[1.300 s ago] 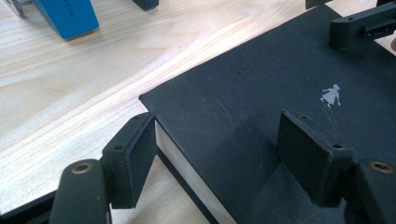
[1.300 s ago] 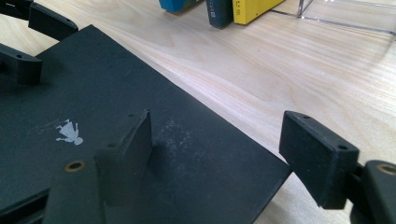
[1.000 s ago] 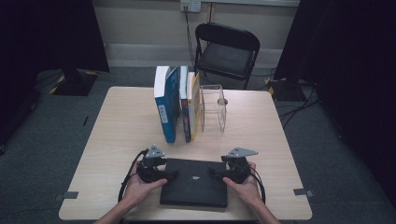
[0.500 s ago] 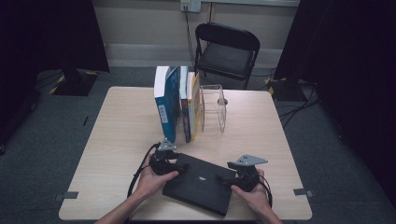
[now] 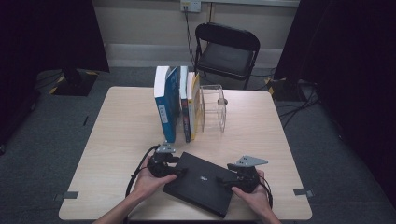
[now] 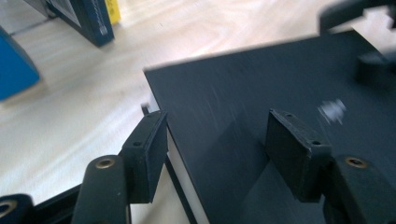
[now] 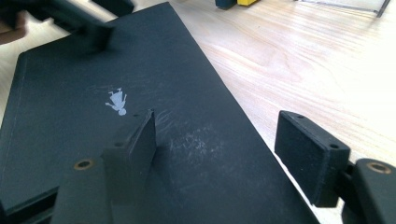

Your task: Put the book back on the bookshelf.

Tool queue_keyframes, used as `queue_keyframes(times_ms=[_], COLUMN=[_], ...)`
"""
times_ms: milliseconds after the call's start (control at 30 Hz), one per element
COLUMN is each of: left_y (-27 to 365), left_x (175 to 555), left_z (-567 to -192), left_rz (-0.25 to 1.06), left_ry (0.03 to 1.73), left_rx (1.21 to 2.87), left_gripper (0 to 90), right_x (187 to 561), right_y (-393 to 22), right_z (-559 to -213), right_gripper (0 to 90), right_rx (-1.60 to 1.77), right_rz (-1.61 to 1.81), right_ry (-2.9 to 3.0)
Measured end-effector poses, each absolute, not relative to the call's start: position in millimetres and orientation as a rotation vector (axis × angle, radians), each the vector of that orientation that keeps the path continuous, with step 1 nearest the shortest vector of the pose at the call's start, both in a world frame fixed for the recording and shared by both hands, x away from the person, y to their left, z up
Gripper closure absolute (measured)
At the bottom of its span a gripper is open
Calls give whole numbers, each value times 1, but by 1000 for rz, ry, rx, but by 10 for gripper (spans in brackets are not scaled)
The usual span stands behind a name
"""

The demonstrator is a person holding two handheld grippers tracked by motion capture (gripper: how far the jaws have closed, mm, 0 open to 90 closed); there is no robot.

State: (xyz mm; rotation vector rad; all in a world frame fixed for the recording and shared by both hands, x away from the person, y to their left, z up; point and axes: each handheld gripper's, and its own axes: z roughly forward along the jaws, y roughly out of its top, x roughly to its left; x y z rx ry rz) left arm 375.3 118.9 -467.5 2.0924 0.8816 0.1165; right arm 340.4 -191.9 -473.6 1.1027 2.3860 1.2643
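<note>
A flat black book [image 5: 201, 183] lies askew near the table's front edge, a small white emblem on its cover [image 7: 116, 101]. My left gripper [image 5: 180, 171] is at the book's left corner. Its jaws have just been closing, with that corner [image 6: 261, 84] between them: one pad sits beside the book's edge, the other over the cover, and neither clamps it. My right gripper [image 5: 229, 182] is at the book's right end. It stands open across the long edge [image 7: 93, 140], one pad over the cover and the other above bare table.
Several upright books [image 5: 175, 105] stand mid-table beside a clear acrylic holder [image 5: 212, 107]. The light wooden table [image 5: 116, 140] has free room left and right. A black folding chair [image 5: 226, 51] stands beyond the far edge.
The black book has turned clockwise on the table: its left end moved away from the person, its right end nearer. Both grippers moved with it, the left forward and the right back and outward.
</note>
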Motion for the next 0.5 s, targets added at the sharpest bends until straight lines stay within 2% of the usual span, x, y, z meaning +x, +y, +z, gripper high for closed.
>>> queue_keyframes(times_ms=[200,267,333,400,500], left_y=[120,118,117,114,110], left_x=[373,375,378,383,394], left_z=[-468,-469,-470,-470,-470], left_rz=[122,123,125,140,130], left_ry=[875,882,885,886,903], left_rx=[2092,2081,2079,2074,2066], left_gripper=[382,374,366,365,368], right_x=[340,335,325,322,309], right_y=[-190,-191,-193,-194,-201], right_z=[-472,-470,-468,-466,-465], right_gripper=[290,263,172,141,170], right_rx=[1112,1116,1135,1163,1188], right_rz=[1248,1237,1233,1237,1238], right_ry=[2380,2376,2342,2328,2321])
